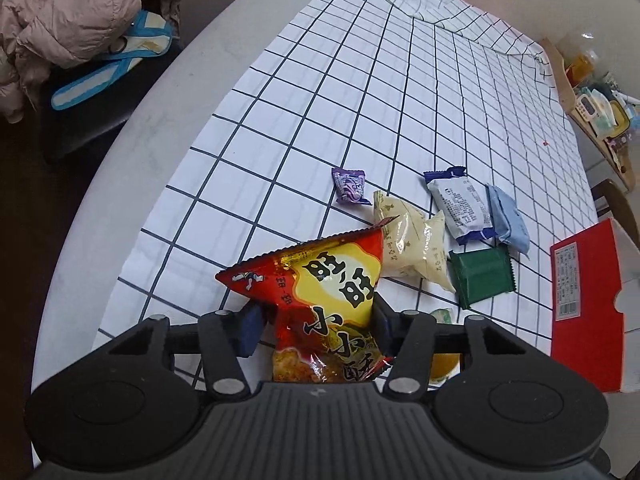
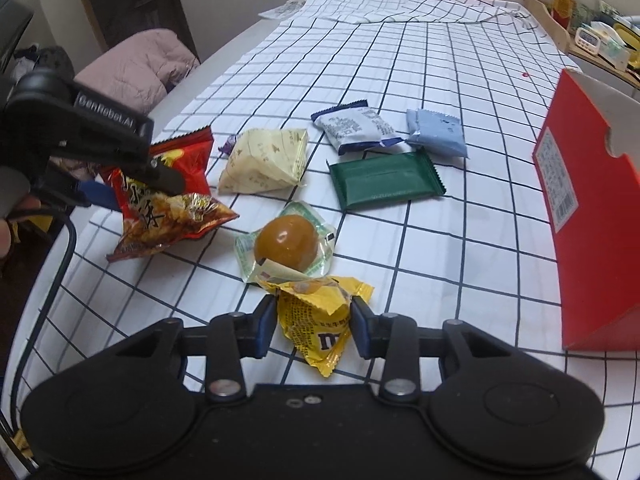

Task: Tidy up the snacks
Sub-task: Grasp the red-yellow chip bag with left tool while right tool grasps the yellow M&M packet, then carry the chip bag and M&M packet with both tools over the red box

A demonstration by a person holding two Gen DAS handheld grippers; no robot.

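- The left gripper (image 1: 316,324) has its jaws clenched on the red snack bag (image 1: 320,300), long axis running away from the jaws, well left of the red box (image 1: 580,300).
- The right gripper (image 2: 314,324) is nearer that box; its jaws seem clamped on the yellow candy packet (image 2: 320,324) on the table (image 2: 460,240).

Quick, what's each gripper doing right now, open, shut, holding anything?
Left gripper: closed on the red snack bag.
Right gripper: closed on the yellow candy bag.
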